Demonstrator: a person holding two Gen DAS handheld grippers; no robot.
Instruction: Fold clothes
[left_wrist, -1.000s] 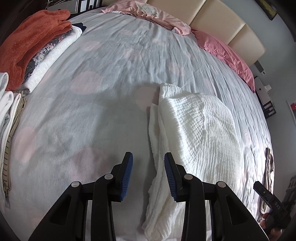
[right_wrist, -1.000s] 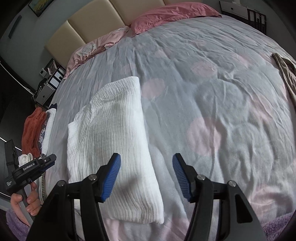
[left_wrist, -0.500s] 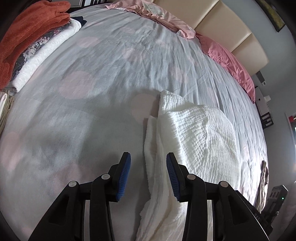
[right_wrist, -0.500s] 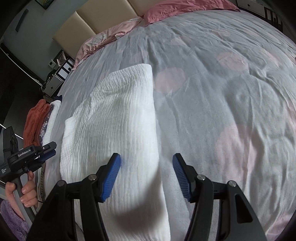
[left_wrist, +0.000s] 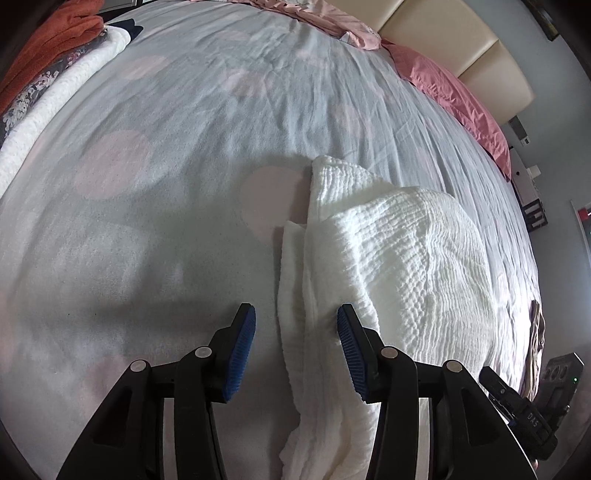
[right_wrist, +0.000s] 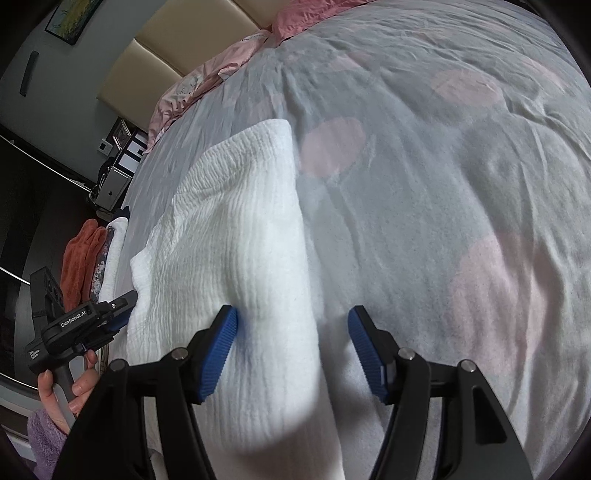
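A white crinkled garment (left_wrist: 402, 266) lies folded lengthwise on the grey bedspread (left_wrist: 184, 147). My left gripper (left_wrist: 295, 347) is open, its jaws astride the garment's left edge near its near end. In the right wrist view the same garment (right_wrist: 236, 236) runs away from me. My right gripper (right_wrist: 291, 350) is open, with the garment's right edge between its jaws. The left gripper (right_wrist: 114, 314) shows in the right wrist view at the garment's left side, held by a hand. The right gripper's body (left_wrist: 524, 417) shows at the lower right of the left wrist view.
A stack of folded clothes, orange, floral and white (left_wrist: 48, 81), lies at the bed's far left. Pink pillows (left_wrist: 454, 96) and a beige headboard (left_wrist: 461, 40) are at the far end. A beige garment (left_wrist: 537, 332) lies at the right edge. Furniture (right_wrist: 118, 173) stands beside the bed.
Both grippers moved closer and lower over the garment's near end. The left jaws widened a little and the garment's edges now sit between each pair of jaws.
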